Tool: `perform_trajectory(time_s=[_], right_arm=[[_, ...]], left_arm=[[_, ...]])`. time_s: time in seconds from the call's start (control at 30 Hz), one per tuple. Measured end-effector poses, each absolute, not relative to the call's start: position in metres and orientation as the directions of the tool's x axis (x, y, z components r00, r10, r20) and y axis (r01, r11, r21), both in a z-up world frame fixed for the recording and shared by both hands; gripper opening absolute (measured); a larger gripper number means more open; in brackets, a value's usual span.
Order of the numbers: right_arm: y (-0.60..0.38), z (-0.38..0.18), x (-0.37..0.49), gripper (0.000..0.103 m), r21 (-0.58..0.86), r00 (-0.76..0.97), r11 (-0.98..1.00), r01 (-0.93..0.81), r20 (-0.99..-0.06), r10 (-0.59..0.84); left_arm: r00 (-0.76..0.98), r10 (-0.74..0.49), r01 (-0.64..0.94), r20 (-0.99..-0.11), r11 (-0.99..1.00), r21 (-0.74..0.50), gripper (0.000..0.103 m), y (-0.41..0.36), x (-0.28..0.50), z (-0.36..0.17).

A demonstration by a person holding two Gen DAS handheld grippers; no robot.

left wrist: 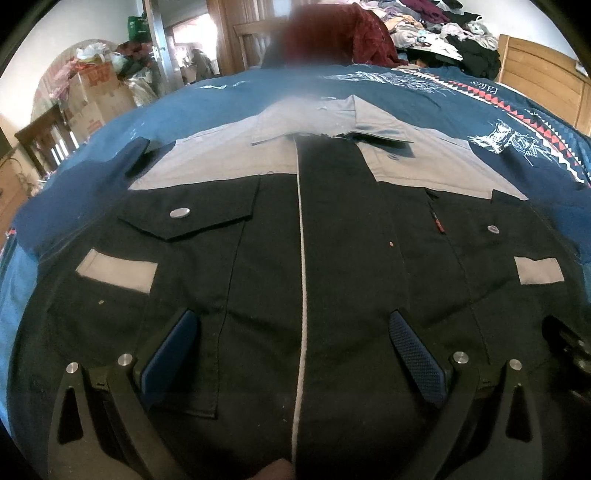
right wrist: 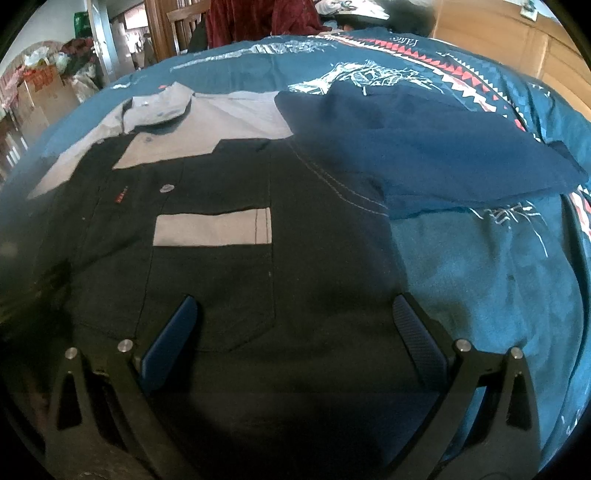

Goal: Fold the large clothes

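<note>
A black work jacket with a grey yoke and collar lies flat, front up, on a blue patterned bedspread. My left gripper is open, hovering over the jacket's lower front, astride the pale zipper line. My right gripper is open over the jacket's right pocket area, near its right edge. The jacket shows a grey stripe. Its dark blue sleeve lies spread out to the right.
A pile of mixed clothes and a dark red garment lie at the bed's far side. A wooden headboard stands at the right. Cardboard boxes and a wooden chair stand at the left.
</note>
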State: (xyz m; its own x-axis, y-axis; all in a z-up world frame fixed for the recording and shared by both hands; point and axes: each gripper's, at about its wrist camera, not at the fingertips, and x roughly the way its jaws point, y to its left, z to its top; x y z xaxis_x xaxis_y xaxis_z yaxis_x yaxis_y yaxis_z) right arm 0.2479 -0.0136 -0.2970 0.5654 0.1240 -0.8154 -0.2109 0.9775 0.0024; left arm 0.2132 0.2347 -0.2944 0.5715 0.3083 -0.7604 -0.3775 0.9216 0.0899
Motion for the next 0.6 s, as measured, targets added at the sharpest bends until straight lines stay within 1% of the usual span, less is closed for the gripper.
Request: perform_trajectory(time_s=[0.2,0.3,0.47,0.6], right_arm=[[-0.016,-0.296,0.251,0.103,0.023,0.541,0.973,-0.228,-0.828,0.146],[-0.015,-0.293,0.252,0.103,0.008,0.493,0.968,-0.250,-0.860,0.134],[-0.027,-0.291,0.244,0.103,0.074,0.428,0.960,-0.269,-0.884,0.187],[-0.028,-0.290,0.242,0.103,0.078,0.355,0.950,-0.303,-0.916,0.188]], left_arm=[[0.569,0.318,-0.378,-0.759,0.920,0.102,0.103,0.233,0.213,-0.294],[0.561,0.327,-0.379,-0.760,0.918,0.115,0.103,0.231,0.213,-0.294],[0.558,0.320,-0.382,-0.766,0.918,0.105,0.103,0.233,0.212,-0.293],[0.555,0.312,-0.381,-0.771,0.920,0.098,0.103,0.234,0.212,-0.294]])
